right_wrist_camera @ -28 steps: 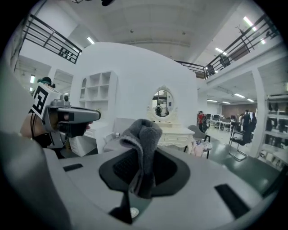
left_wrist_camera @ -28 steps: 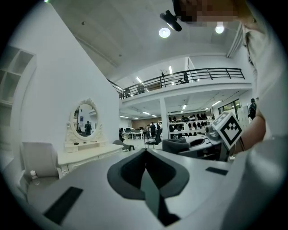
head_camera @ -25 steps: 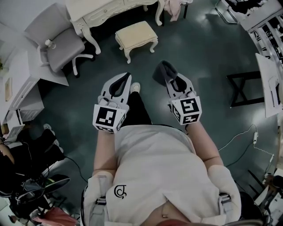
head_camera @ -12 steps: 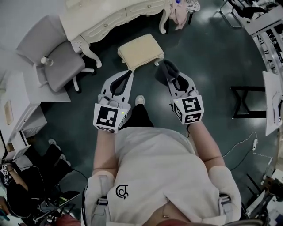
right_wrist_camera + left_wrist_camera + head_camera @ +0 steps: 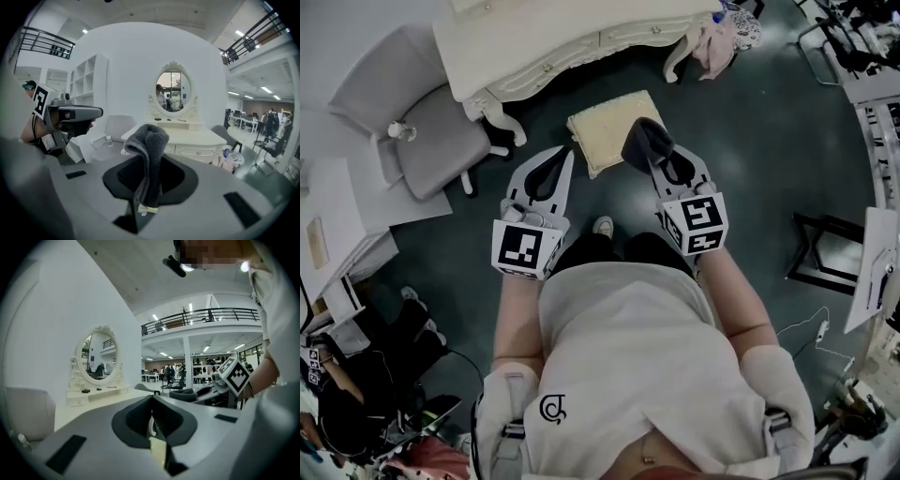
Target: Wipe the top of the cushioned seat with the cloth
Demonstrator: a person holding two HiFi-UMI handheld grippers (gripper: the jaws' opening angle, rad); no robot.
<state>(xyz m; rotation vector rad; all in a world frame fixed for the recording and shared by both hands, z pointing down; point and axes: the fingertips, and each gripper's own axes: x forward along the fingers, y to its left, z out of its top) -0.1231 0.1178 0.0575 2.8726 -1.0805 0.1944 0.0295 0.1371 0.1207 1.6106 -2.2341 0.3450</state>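
Note:
A cream cushioned stool seat (image 5: 609, 127) stands on the dark floor just ahead of both grippers in the head view. My right gripper (image 5: 652, 150) is shut on a dark grey cloth (image 5: 643, 142), which overlaps the seat's right edge in that view. In the right gripper view the folded cloth (image 5: 149, 154) sticks up between the closed jaws. My left gripper (image 5: 558, 167) is level with the right one, to the left of the seat, its jaws shut with nothing held (image 5: 152, 420). Both grippers are held above the floor.
A cream dressing table (image 5: 572, 42) with an oval mirror (image 5: 173, 91) stands behind the stool. A grey office chair (image 5: 422, 127) is at the left, white furniture (image 5: 337, 216) at the far left, a dark folding stand (image 5: 825, 253) at the right. A seated person (image 5: 356, 375) is at lower left.
The stool and dressing table have come closer and lower in the head view. The cloth in the right gripper now overlaps the seat's right edge. Both grippers stay shut.

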